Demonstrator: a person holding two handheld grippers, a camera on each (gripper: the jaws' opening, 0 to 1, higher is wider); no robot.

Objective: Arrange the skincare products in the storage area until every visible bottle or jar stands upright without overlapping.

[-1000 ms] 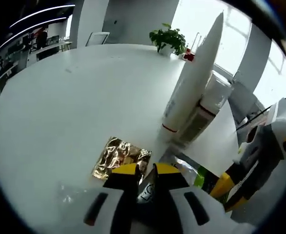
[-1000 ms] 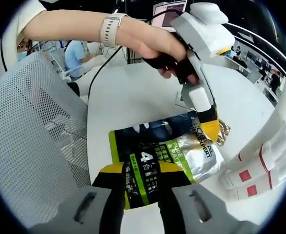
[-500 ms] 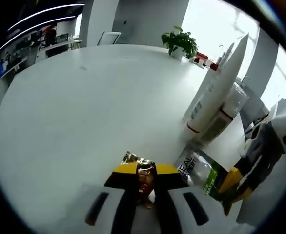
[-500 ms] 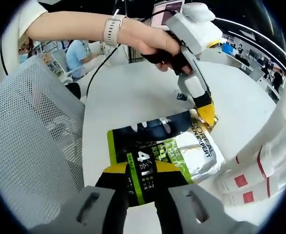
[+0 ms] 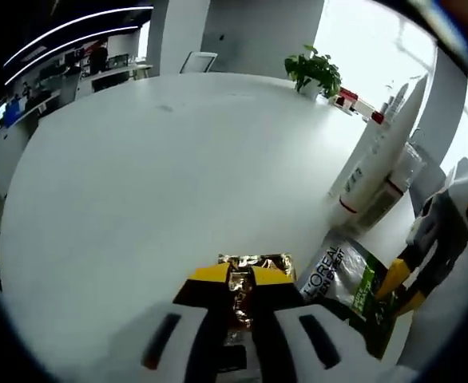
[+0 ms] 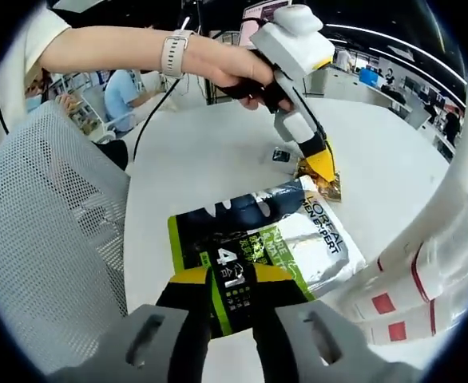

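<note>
Mesh chair back (image 6: 50, 239) fills the left side of the right gripper view, beside a white tabletop (image 5: 162, 167). At the middle of that view the right gripper (image 6: 232, 281) has its fingers clamped on the near edge of a green and silver sachet (image 6: 258, 239) lying flat on the tabletop. Further along, a hand (image 6: 238, 76) holds the left gripper (image 6: 322, 167), whose fingers are closed on a small gold foil packet (image 5: 246, 275), seen between the yellow tips in the left gripper view. The packet sits just beside the sachet's far corner. To the right, white tubes with red bands (image 5: 374, 155) stand together near the sachet. A potted plant (image 5: 315, 70) sits at the far edge of the tabletop.
</note>
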